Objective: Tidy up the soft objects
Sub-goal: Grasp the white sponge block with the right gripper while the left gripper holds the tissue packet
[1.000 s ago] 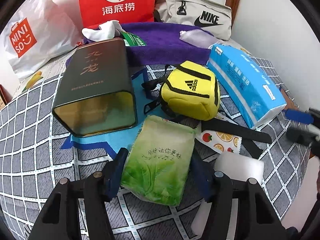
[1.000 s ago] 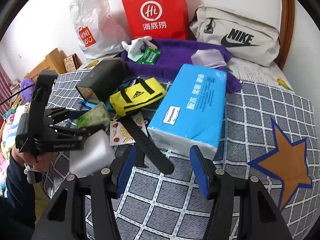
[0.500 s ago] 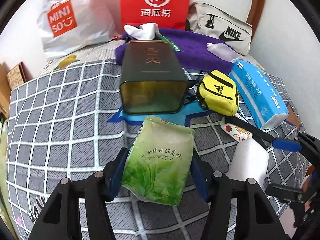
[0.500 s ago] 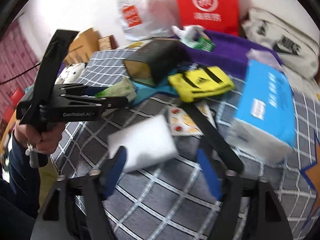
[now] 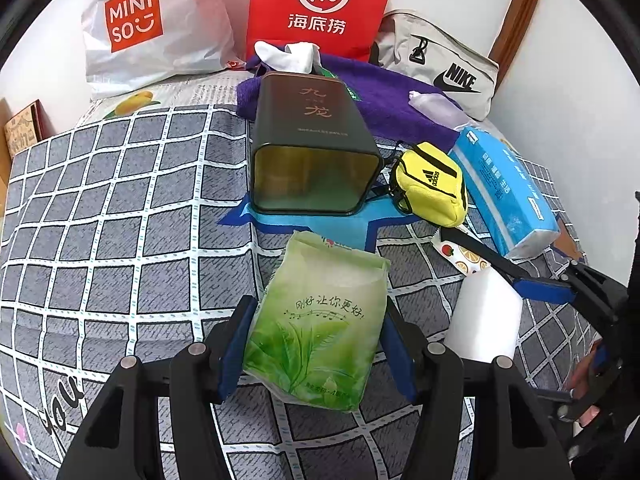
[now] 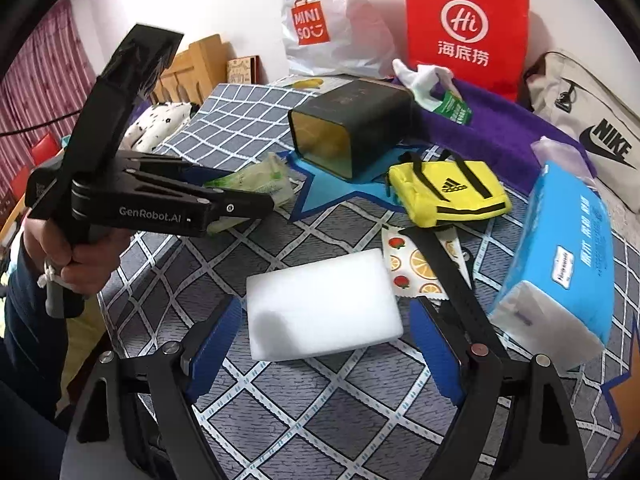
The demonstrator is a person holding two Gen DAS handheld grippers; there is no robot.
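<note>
My left gripper [image 5: 316, 344] is shut on a green tissue pack [image 5: 320, 320] and holds it above the checked bedspread; the pack also shows in the right wrist view [image 6: 256, 180]. My right gripper [image 6: 324, 344] is open with its blue pads on either side of a white foam block [image 6: 320, 304], which lies flat on the bed; the block also shows in the left wrist view [image 5: 484, 320]. A dark open tin [image 5: 312, 148] lies on its side ahead of the left gripper, mouth toward me.
A yellow Adidas pouch [image 6: 448, 192], a blue tissue box [image 6: 564, 256], a black strap [image 6: 448, 272] and a fruit-print wrapper [image 6: 404, 264] lie to the right. A purple towel [image 5: 392, 96], red bag [image 5: 320, 4], Miniso bag [image 5: 148, 24] and Nike bag [image 5: 444, 68] line the back.
My left gripper lifted the green pack and drew back left from the tin. My right gripper swung left from the blue tissue box to straddle the white foam block.
</note>
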